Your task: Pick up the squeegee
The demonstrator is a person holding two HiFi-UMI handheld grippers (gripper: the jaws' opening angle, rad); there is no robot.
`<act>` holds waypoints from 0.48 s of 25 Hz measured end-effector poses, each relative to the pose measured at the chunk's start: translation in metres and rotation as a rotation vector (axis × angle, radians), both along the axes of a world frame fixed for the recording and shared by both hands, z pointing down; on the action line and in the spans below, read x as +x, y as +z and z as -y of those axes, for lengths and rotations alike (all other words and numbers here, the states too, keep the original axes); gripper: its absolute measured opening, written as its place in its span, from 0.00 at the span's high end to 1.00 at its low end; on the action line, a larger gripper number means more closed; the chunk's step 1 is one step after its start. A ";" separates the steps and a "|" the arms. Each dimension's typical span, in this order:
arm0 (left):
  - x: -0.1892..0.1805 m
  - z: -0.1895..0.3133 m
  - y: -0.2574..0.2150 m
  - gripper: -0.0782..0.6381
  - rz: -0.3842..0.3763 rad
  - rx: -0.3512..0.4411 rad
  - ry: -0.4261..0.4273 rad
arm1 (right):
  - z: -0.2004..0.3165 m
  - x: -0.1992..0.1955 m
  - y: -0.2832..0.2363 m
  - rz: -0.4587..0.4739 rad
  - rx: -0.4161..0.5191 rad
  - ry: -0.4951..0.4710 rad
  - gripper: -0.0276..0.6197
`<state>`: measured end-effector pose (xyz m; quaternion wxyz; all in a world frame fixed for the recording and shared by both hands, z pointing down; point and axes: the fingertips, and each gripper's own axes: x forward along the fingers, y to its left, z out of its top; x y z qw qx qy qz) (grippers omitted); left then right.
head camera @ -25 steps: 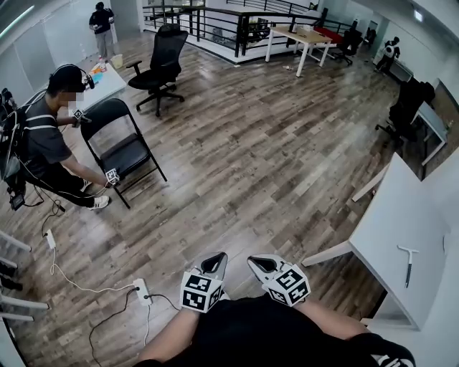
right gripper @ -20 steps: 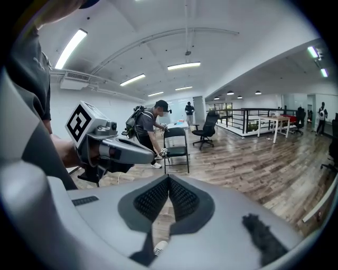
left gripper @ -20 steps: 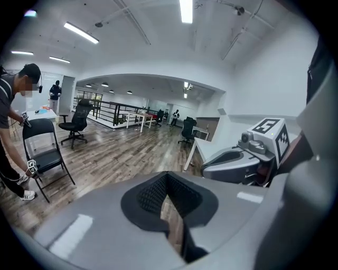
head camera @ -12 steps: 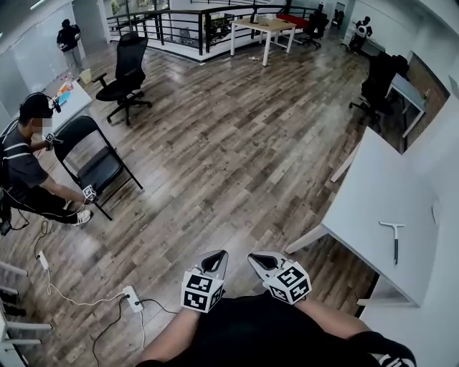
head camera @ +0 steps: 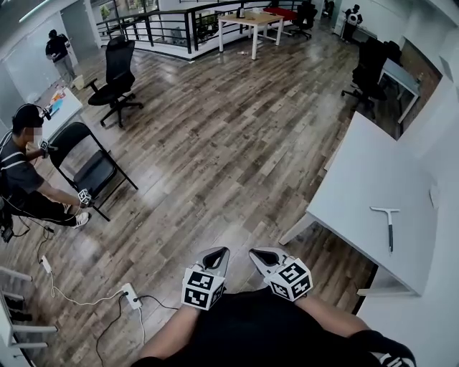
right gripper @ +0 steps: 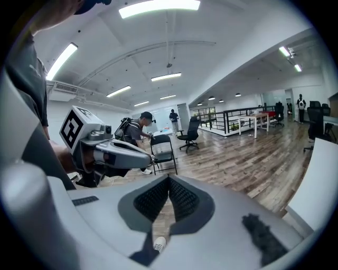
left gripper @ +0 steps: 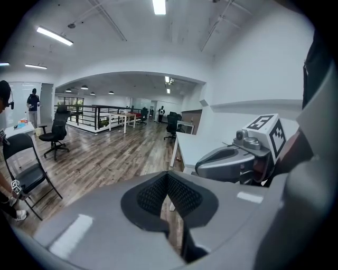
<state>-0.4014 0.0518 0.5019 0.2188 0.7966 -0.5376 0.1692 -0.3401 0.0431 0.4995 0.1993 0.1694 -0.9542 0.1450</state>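
Observation:
The squeegee (head camera: 388, 223), a white T-shaped head on a dark handle, lies on the white table (head camera: 358, 186) at the right of the head view. Both grippers hang close to my body at the bottom, well short of the table. My left gripper (head camera: 217, 253) is shut with nothing in it; in the left gripper view its jaws (left gripper: 168, 179) meet tip to tip. My right gripper (head camera: 257, 254) is also shut and empty, and its pads (right gripper: 169, 183) touch in the right gripper view. Neither gripper view shows the squeegee.
A person (head camera: 21, 179) crouches by a black folding chair (head camera: 86, 165) at the left. A black office chair (head camera: 115, 72) stands behind it. A power strip (head camera: 131, 294) and cable lie on the wood floor by my left. More desks (head camera: 247, 21) stand at the back.
The view has swung right: the white table and squeegee have slid left and up toward the middle, and the person and chair have drifted left. Both grippers stay shut before my body.

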 end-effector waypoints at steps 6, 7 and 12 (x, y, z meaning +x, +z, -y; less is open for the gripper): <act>0.031 -0.005 -0.003 0.88 0.022 -0.011 0.047 | -0.006 0.032 -0.006 0.038 0.013 0.043 0.95; 0.038 -0.005 -0.003 0.88 0.019 -0.016 0.054 | -0.007 0.040 -0.007 0.044 0.013 0.056 0.95; 0.075 -0.001 0.001 0.88 0.008 -0.030 0.108 | -0.007 0.088 -0.005 0.066 -0.009 0.156 0.95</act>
